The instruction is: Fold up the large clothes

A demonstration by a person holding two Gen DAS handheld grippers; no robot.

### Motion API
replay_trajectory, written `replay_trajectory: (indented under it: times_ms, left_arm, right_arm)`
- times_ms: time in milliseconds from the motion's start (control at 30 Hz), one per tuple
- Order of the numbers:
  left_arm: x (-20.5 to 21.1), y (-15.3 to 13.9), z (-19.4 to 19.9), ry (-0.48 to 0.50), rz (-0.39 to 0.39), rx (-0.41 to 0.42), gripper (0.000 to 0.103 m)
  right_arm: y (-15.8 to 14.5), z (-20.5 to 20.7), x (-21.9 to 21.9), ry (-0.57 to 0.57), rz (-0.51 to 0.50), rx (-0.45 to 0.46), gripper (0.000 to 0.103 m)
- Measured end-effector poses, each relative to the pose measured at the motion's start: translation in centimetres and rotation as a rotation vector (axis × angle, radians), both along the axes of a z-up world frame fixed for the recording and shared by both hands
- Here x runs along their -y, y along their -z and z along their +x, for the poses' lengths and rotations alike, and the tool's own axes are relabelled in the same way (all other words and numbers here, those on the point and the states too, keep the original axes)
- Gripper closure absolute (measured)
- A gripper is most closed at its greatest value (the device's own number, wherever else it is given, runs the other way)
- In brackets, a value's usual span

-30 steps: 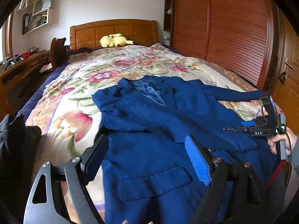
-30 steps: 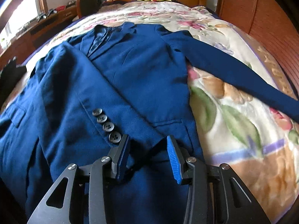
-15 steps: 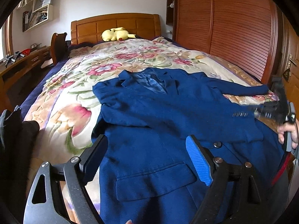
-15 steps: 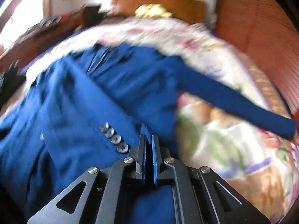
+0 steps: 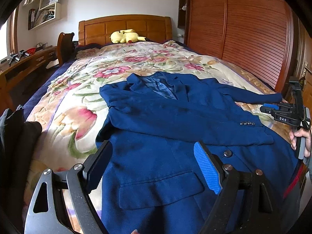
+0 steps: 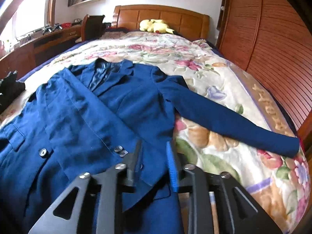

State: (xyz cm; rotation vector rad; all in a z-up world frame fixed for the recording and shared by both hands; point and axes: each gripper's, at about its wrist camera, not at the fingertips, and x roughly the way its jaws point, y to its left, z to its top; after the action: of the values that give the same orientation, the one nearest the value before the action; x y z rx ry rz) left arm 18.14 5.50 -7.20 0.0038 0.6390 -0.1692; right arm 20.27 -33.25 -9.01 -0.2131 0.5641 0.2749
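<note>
here, from the left: dark clothing (image 5: pixel 15 136) heaped at the bed's left edge; left tool (image 5: pixel 154 167) low over the jacket's hem, fingers wide apart, nothing between them, a flap pocket (image 5: pixel 161 187) just beyond; blue suit jacket (image 5: pixel 175 117) spread front-up on the floral quilt (image 5: pixel 81 101), collar toward the wooden headboard (image 5: pixel 124 27); one sleeve folded across the chest, cuff buttons (image 5: pixel 247 123) showing near the jacket's right side; other sleeve (image 6: pixel 224 120) stretched straight out over the quilt toward the wardrobe (image 6: pixel 273 39); yellow plush toy (image 5: pixel 126 36) up by the headboard; right tool (image 6: pixel 154 161) just above the folded cuff, fingers apart with a narrow gap, gripping nothing; seen from the left camera at far right, held in a hand (image 5: pixel 302 142).
</note>
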Motion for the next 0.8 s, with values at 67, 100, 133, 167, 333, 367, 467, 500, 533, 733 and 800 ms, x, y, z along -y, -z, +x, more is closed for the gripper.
replay_trajectory:
  times_ms: [67,100,133,167,333,367,467,500,533,733,800]
  left_arm:
    - [0.5,0.0,-0.1,-0.005,0.002,0.003,0.017]
    - [0.9,0.0,-0.1,-0.009,0.003,0.004,0.017]
    - [1.2,0.0,-0.1,-0.011,0.004,0.005,0.017]
    - [1.5,0.0,0.0,-0.011,0.005,0.003,0.017]
    - [3.9,0.1,0.1,0.012,0.018,-0.001,0.017]
    - [4.4,0.2,0.1,0.014,0.018,0.002,0.017]
    - [5.5,0.2,0.2,0.021,-0.006,0.011,0.017]
    - [6.0,0.3,0.3,0.028,-0.011,0.008,0.017]
    - [6.4,0.3,0.5,0.032,-0.013,0.005,0.017]
    - [8.0,0.3,1.0,0.048,-0.013,0.004,0.017]
    - [8.2,0.3,0.9,0.052,-0.008,0.007,0.017]
  right_arm:
    - [0.0,-0.5,0.0,-0.033,0.022,0.007,0.058]
    - [0.2,-0.5,-0.1,-0.059,0.031,-0.002,0.055]
    - [0.5,-0.5,-0.2,-0.079,0.035,-0.014,0.054]
    - [1.0,-0.4,-0.5,-0.099,0.030,-0.028,0.053]
    - [3.9,0.5,-1.4,-0.148,-0.029,-0.091,0.052]
    - [4.8,1.1,-1.5,-0.144,-0.040,-0.122,0.052]
    - [6.1,2.2,-1.2,-0.144,-0.016,-0.165,0.050]
    - [6.2,2.3,-1.0,-0.146,-0.003,-0.166,0.049]
    - [6.3,2.4,-1.0,-0.145,-0.001,-0.163,0.048]
    - [7.1,2.1,-2.2,-0.132,-0.054,-0.131,0.047]
    - [7.2,1.9,-2.2,-0.131,-0.054,-0.128,0.047]
